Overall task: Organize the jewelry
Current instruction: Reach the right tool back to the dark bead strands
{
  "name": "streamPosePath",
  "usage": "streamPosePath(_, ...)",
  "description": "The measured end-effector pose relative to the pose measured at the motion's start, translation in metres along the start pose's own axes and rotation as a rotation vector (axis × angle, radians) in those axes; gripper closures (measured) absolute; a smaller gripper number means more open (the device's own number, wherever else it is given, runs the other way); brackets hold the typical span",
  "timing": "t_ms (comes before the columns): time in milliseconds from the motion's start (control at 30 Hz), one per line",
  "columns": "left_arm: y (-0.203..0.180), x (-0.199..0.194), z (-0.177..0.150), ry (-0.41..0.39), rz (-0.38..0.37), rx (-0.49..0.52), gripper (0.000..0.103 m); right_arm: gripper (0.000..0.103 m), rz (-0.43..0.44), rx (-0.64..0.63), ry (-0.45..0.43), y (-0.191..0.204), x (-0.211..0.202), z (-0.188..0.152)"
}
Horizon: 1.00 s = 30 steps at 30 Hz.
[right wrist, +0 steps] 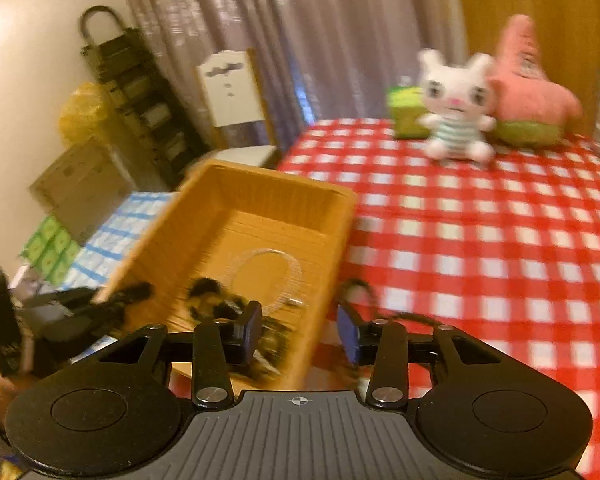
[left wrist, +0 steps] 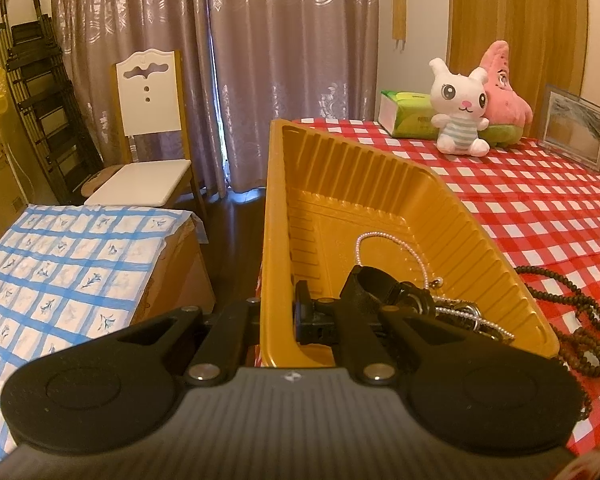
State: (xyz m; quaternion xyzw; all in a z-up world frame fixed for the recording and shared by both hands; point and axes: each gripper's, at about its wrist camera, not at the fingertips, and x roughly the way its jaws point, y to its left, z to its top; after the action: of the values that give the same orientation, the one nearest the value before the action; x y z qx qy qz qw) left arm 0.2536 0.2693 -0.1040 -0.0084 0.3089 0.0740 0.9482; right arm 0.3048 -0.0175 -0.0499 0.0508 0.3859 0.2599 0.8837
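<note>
Left gripper (left wrist: 278,312) clamps tray wall (left wrist: 274,240) (right view blurred)

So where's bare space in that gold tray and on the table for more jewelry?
The ribbed gold plastic tray's far half is bare; its near end is crowded by the pearl necklace and black watch. The red checked tablecloth is open between tray and white bunny plush.

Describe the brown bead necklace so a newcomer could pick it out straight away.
Start at the red-checked tablecloth and find the gold plastic tray on it. Right of the tray's near end, outside its wall, the brown bead necklace lies in loose dark loops on the cloth. The pearl strand and black watch lie inside the tray; it alone lies outside.
</note>
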Motion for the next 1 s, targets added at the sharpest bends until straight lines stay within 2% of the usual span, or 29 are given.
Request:
streamPosePath(200, 0.001, 0.000, -0.001, 0.004, 0.002, 0.001, 0.099, 0.051, -0.191, 0.122, 0.004, -0.069, -0.031, -0.021)
streamPosePath(367, 0.006, 0.003, -0.001, 0.010, 0.006, 0.000, 0.099, 0.050, -0.263, 0.152, 0.032, -0.102, -0.044, -0.039)
streamPosePath(500, 0.009, 0.003, 0.001, 0.008, 0.009, 0.004, 0.098, 0.050, -0.237, 0.147, 0.068, -0.105, -0.040, -0.055)
streamPosePath(667, 0.008, 0.004, 0.002, 0.008, 0.010, 0.009, 0.098, 0.050, -0.156, 0.069, 0.127, -0.082, -0.010, -0.066)
streamPosePath(1000, 0.009, 0.006, 0.002, 0.012, 0.011, 0.004, 0.098, 0.048, -0.072, -0.011, 0.225, -0.061, 0.037, -0.078)
